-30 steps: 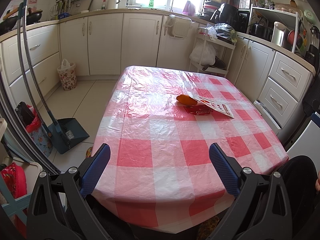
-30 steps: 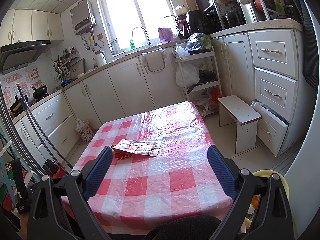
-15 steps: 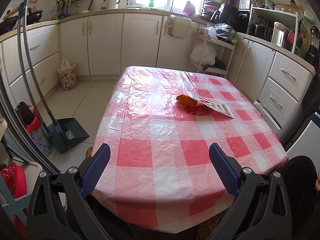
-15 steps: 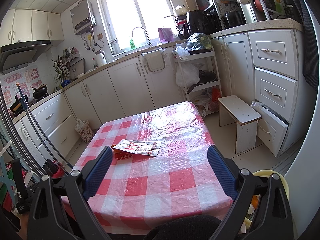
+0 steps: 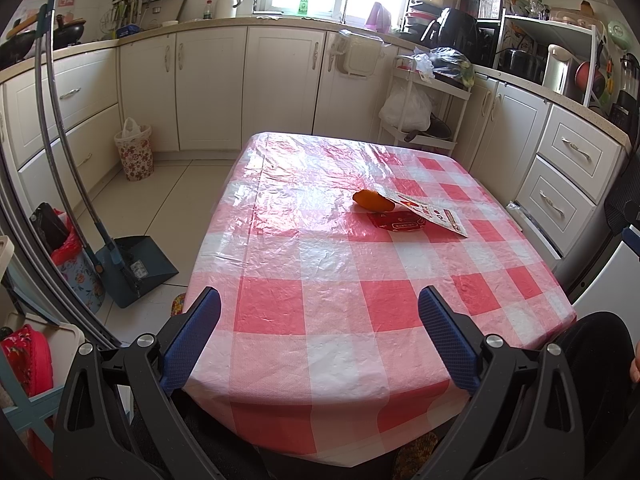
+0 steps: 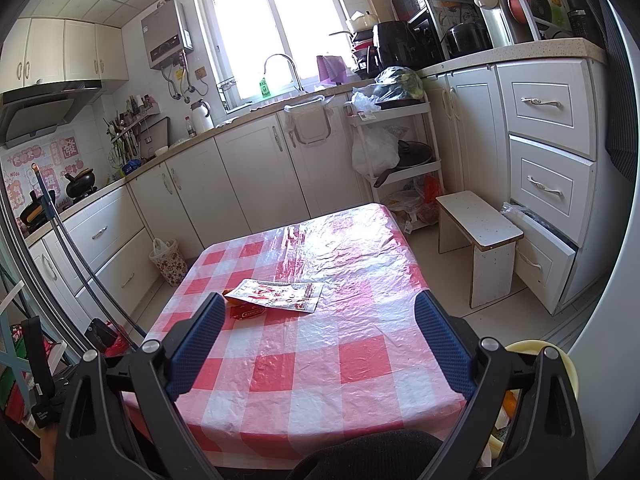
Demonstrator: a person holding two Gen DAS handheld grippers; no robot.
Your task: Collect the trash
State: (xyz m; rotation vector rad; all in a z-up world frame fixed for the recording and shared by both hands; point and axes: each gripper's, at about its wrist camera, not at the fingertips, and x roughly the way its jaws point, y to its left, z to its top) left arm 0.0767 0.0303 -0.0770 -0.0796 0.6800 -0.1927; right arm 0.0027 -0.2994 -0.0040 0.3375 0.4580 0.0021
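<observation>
Item: both grippers, left (image 5: pixel 319 332) and right (image 6: pixel 320 336), gaped empty, short of the flat wrapper (image 6: pixel 276 295) overlapping the orange peel (image 5: pixel 371 199); risk: pads skating over thin plastic, bunching the tablecloth (image 5: pixel 304 264).

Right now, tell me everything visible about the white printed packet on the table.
The white printed packet is a flat, flexible wrapper, plastic or foil by its look, white with red printing. It lies tilted, its far end propped on the orange piece, overlapping the small red wrapper, its near corner down on the checked tablecloth. Neither the left gripper nor the right gripper touches it.
</observation>
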